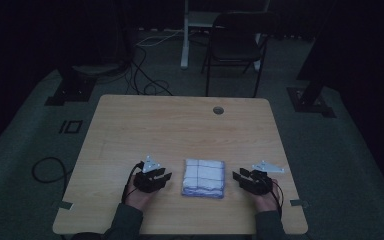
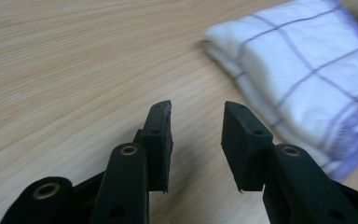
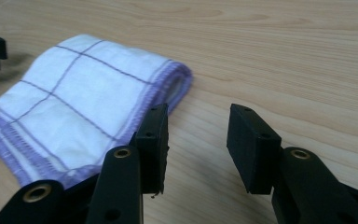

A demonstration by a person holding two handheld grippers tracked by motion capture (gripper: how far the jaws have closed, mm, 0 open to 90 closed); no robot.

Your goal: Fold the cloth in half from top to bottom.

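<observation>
Folded cloth (image 1: 203,178) between two empty tongs on the worktop (image 1: 180,125).

The white cloth with purple checks lies flat near the worktop's near edge. The left tongs (image 1: 164,176) sit just left of it, the right tongs (image 1: 238,177) just right, both with jaws parted over bare wood, gripping nothing and not touching the cloth.

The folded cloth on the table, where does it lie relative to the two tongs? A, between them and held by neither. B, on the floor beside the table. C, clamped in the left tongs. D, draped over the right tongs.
A: in the high view the folded cloth lies flat on the table between the left tongs and the right tongs, and both gripper views show open jaws with nothing between them.
</observation>
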